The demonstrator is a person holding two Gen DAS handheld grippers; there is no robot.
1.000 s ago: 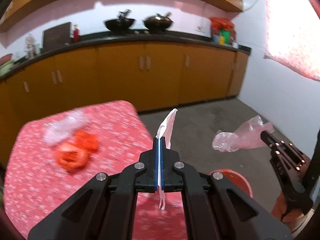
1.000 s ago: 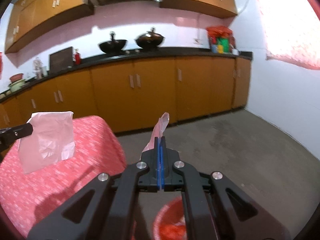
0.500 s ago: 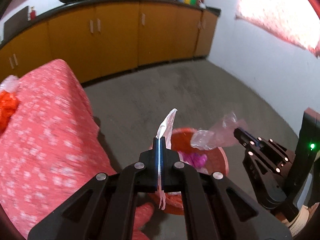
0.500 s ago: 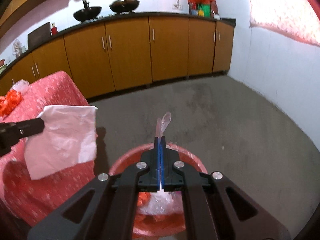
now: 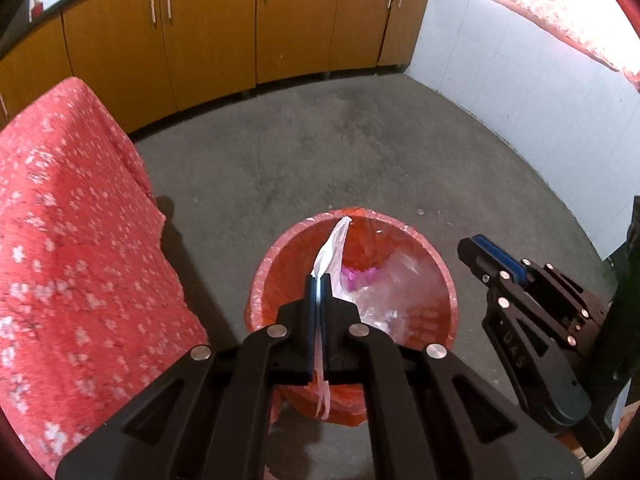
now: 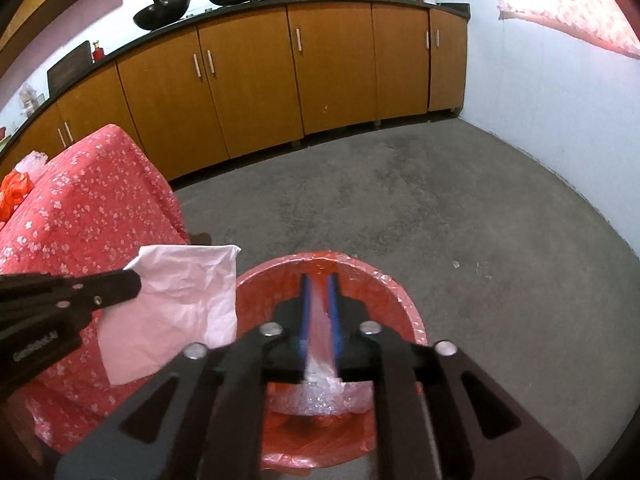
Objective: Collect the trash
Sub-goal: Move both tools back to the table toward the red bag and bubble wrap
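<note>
A bare grey concrete floor [image 5: 360,160] spreads across the kitchen, mottled darker towards the middle. On it stands a round red plastic bin lined with a thin red bag [image 5: 436,264], just beside the hanging edge of a red cloth with small white flowers [image 6: 92,216] that covers a table. On that cloth, at its far corner, lie a crumpled orange plastic bag [image 6: 14,196] and a clear crinkled wrapper [image 6: 32,160], touching or nearly so. Orange-brown wooden cabinets [image 6: 256,76] rest on the floor along the back wall.
</note>
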